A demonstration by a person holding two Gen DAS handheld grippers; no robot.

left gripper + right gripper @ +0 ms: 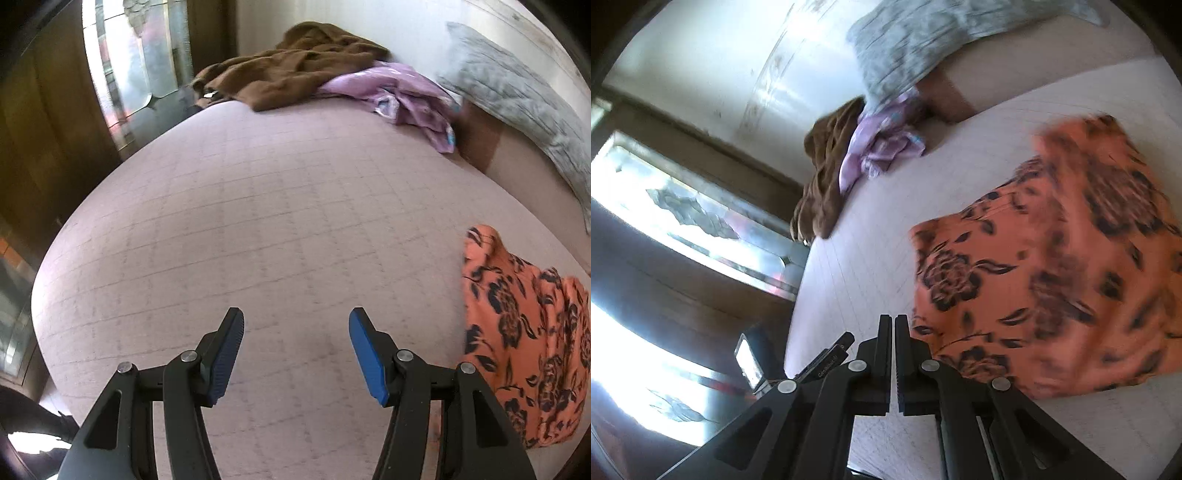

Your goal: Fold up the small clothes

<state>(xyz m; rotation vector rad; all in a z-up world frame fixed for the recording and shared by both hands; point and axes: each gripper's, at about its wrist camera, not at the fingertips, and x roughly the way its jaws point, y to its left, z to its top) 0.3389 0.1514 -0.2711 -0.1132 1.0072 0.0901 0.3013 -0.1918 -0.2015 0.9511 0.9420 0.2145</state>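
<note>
Garment folded, both grippers clear: picking the next piece

Bedspread [258, 206] is lying pale pink and gridded, mostly bare in the middle. Orange floral garment [1052, 266] is sitting on it as a compact, roughly square bundle, its edges looking doubled under; in the left wrist view it is showing at the right border [524, 332]. It is reading as already folded, though blur is hiding the far corner.

Left gripper [295, 354] is hanging over bare bedspread with its blue pads [364, 354] spread apart and nothing between them. Right gripper [893, 354] is riding just beside the near left corner of the orange bundle, fingers pressed together with only a thin seam of light between them, pinching no cloth.

Lilac garment [399, 96] is lying crumpled at the far end of the bed, touching a brown heap [288, 70] on one side and sitting near a grey quilted pillow [517, 107] on the other.

Judgement on doing this step well:
- Orange bundle is looking finished; leaving it undisturbed is advisable, so the right gripper should be travelling wide of its corner.
- Lilac piece is probably next. Its fabric is looking thin and slippery, so a pinch on a hem or corner should be holding better than a grab at the bunched middle.
- Right fingers are needing to open before any approach.
- Dragging it onto the bare centre should be giving room to spread it flat.
- Risk: snagging the brown heap along with it.
</note>
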